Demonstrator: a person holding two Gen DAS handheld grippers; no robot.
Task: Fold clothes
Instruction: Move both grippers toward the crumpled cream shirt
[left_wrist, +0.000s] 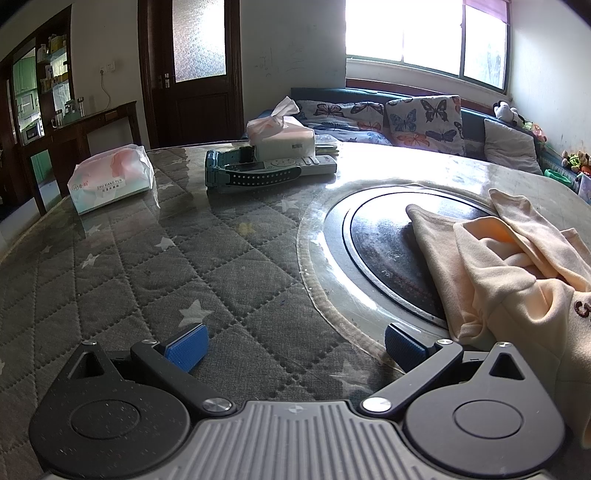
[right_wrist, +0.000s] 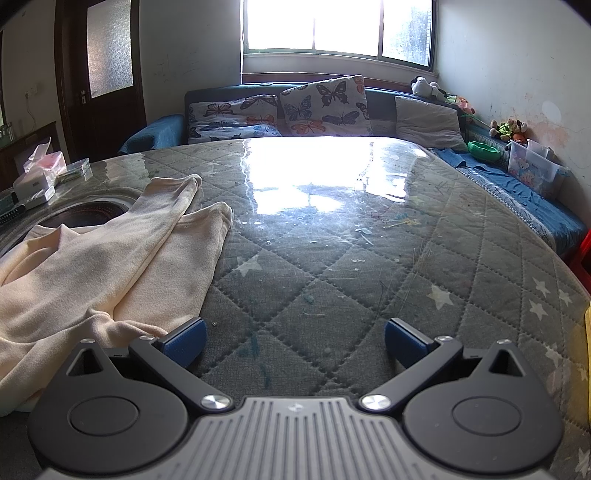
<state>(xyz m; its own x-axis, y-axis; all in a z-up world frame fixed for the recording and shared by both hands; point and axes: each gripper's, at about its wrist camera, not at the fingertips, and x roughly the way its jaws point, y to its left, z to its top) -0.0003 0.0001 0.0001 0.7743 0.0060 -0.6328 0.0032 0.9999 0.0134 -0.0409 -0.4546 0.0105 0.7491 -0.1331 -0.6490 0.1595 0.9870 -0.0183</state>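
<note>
Lengthwise away from both gaping grippers, cream garment (right_wrist: 110, 258), legs toward window (right_wrist: 336, 29).

Garment (left_wrist: 517, 266) on table (left_wrist: 184, 266), right of tissue packs (left_wrist: 110, 181).

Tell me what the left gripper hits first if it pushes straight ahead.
Probably nothing soon: the left gripper, open, faces bare quilted tabletop. Farther on lie the remote controls, though depth is unclear.
</note>
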